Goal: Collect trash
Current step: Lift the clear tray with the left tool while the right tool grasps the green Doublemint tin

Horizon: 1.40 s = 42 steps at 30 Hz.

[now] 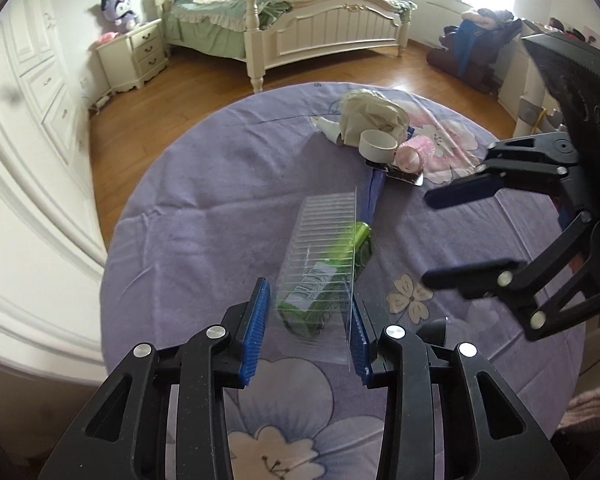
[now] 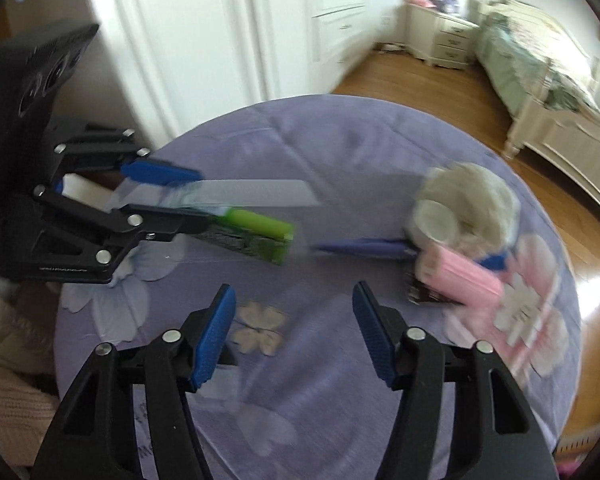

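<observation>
The left gripper [image 1: 308,328] pinches a clear plastic tray [image 1: 324,256] over a green packet [image 1: 332,276] near the middle of the purple table [image 1: 204,208]. The right gripper [image 2: 294,334] is spread with nothing between. More trash [image 2: 460,224] sits near the table's far edge.

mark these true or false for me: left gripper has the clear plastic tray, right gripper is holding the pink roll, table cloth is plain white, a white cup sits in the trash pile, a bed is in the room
1. The left gripper has the clear plastic tray between its fingers. True.
2. The right gripper holds the pink roll. False: nothing is between its fingers; the roll lies on the table.
3. The tablecloth is plain white. False: it is purple with flowers.
4. A white cup sits in the trash pile. True.
5. A bed is in the room. True.
</observation>
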### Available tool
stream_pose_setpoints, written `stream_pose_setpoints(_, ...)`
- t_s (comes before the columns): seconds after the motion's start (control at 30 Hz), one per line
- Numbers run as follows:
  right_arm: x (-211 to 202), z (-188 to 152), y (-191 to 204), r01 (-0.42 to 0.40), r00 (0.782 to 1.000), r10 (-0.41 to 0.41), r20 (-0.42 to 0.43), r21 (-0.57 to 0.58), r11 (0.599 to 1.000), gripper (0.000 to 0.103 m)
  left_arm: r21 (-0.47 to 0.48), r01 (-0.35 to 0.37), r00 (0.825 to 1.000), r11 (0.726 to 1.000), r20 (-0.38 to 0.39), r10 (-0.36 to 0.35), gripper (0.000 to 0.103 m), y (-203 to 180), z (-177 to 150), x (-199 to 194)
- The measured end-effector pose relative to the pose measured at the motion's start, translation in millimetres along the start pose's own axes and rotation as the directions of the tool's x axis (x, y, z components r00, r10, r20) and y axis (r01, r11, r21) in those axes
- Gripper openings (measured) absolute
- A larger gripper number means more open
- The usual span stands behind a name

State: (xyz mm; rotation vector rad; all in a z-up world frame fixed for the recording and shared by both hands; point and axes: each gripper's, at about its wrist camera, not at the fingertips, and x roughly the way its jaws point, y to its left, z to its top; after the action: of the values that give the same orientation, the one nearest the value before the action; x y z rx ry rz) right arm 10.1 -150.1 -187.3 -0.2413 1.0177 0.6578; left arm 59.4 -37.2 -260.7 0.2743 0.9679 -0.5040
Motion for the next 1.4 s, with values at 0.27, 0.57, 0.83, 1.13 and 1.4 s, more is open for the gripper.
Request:
stream_pose_setpoints(0.27,26,12,10,-0.091,0.993,0.088,-0.074,-0.034,0.995,0.039,-0.015,0.019,0.999,1.0,-0.044,-0.019,0.037,2,5,12)
stream_pose_setpoints(0.57,-13,-3,-18,0.049,0.998,-0.046,-0.03,0.081,0.996,0.039,0.264,-0.23,0.972,0.937,0.114,0.206,0.035,-55,11,17)
stream_pose_setpoints(0.83,-23,-34,-21,0.111,0.993,-0.105,-0.06,0.117,0.987,0.039,0.418,-0.25,0.966,0.873,0.168,0.197,0.035,-91,-19,1)
stream_pose_setpoints(1.13,-33,-43,-31,0.101,0.995,-0.098,-0.034,0.113,0.988,0.039,0.229,0.036,0.997,0.973,0.057,-0.05,0.036,-65,-24,-42)
stream_pose_setpoints(1.4,-39,-66,-26,0.069,0.997,-0.061,-0.045,0.201,0.977,0.039,0.093,0.047,0.998,0.995,-0.045,-0.043,0.032,-58,-32,-1)
